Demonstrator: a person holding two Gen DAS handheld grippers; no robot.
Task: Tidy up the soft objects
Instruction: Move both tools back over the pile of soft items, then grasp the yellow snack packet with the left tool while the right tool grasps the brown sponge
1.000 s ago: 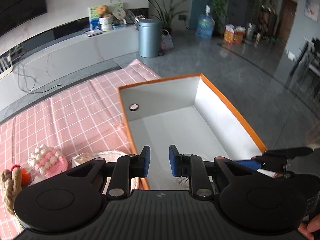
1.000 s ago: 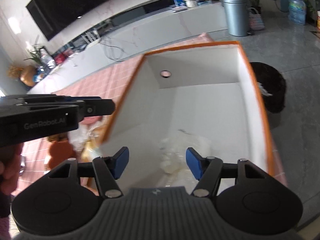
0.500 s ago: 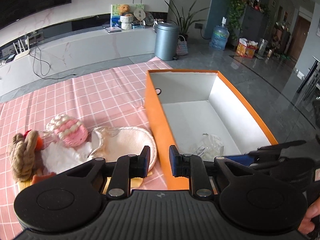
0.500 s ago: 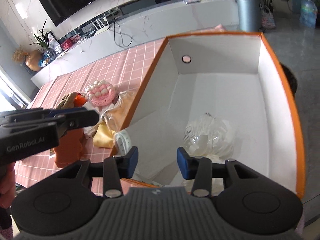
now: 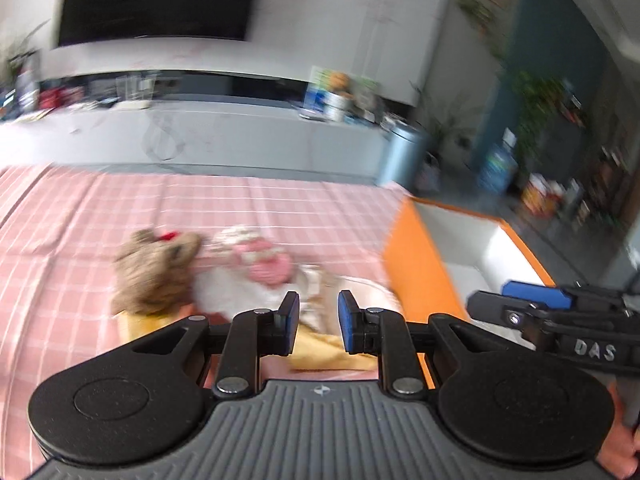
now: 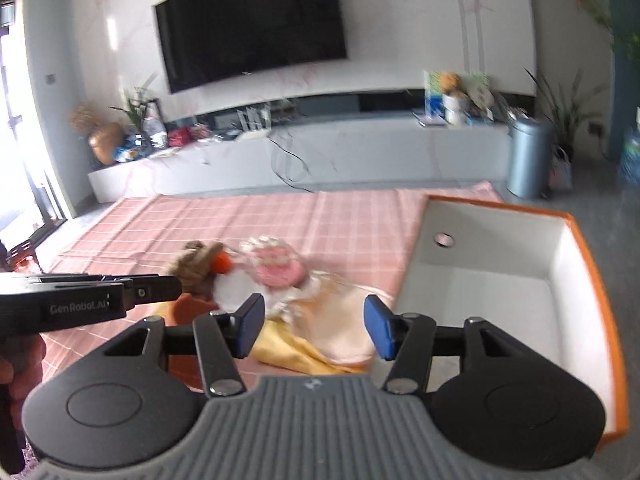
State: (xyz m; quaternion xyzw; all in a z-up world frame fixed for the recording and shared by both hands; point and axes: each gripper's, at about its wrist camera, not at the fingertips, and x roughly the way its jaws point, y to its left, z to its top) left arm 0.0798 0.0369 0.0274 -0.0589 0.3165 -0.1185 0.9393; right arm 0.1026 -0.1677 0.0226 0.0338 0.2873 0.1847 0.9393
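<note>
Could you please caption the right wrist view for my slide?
Open right tool faces soft toys on pink checked cloth, beside orange box.

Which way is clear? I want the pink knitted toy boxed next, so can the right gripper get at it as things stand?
Probably yes. The right gripper is open and empty, and the pink knitted toy lies on top of the pile with nothing over it; the left gripper hangs off to one side.

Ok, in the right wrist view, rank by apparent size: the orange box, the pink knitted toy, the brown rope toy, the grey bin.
1. orange box, clearly largest.
2. pink knitted toy.
3. brown rope toy and grey bin: look alike; the bin stands far off, so unranked.
</note>
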